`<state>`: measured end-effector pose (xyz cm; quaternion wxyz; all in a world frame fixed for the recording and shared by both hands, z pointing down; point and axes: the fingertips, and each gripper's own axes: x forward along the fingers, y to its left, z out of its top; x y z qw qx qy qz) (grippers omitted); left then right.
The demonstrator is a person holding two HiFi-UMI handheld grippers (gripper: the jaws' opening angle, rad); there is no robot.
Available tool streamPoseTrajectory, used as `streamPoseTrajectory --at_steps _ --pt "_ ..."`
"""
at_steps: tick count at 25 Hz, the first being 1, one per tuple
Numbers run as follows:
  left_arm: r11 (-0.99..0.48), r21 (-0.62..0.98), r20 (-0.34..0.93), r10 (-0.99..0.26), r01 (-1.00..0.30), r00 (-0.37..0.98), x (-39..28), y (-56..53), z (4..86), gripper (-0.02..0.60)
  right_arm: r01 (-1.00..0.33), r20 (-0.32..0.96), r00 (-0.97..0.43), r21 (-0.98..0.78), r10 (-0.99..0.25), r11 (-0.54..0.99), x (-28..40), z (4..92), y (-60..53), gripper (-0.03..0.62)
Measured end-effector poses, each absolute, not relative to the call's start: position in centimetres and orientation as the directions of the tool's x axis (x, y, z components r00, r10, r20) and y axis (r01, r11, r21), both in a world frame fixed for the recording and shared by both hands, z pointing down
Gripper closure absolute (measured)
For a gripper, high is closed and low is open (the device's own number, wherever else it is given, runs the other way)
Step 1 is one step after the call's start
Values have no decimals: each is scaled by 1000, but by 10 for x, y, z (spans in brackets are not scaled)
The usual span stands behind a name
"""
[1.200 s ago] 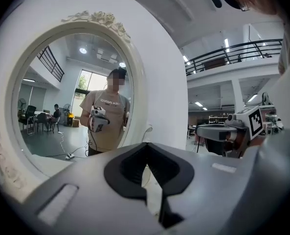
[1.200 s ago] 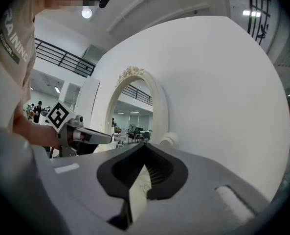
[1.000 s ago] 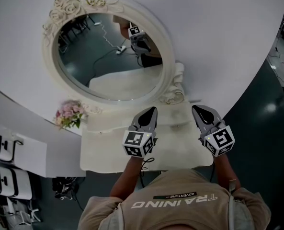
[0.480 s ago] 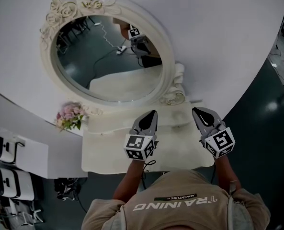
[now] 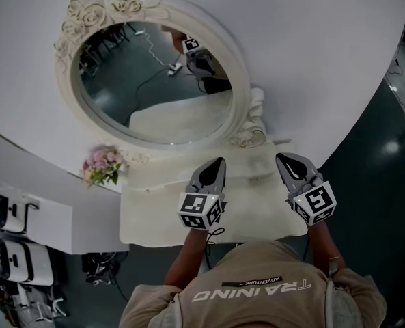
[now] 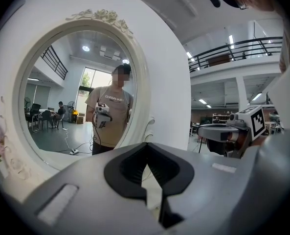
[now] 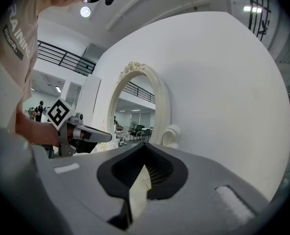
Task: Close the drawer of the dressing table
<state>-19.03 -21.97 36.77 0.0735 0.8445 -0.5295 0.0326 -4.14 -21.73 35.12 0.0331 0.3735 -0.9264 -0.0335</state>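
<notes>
Left tool [image 5: 219, 161]: pressed together, empty
Right tool [image 5: 281, 158]: pressed together, empty
Risk: off-centre push could skew the unseen drawer

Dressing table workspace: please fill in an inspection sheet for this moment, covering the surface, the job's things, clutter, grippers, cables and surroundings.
Surface: cream dressing table, seen from above.
Job's things: the drawer cannot be made out in any view.
Clutter: a pink flower bunch at the table's back left; an oval mirror in an ornate frame behind.
Grippers: left gripper and right gripper both shut, holding nothing, side by side over the tabletop.
Cables: a dark cable hangs below the left gripper.
Surroundings: white wall, dark floor, white chairs at left.
</notes>
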Motion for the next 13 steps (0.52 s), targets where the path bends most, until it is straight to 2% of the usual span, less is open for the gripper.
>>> streamPoseTrajectory --at_steps 13 --pt "-439 87 143 -883 -894 447 -186 -221 371 563 -693 42 -716 82 -697 716 -41 356 -221 592"
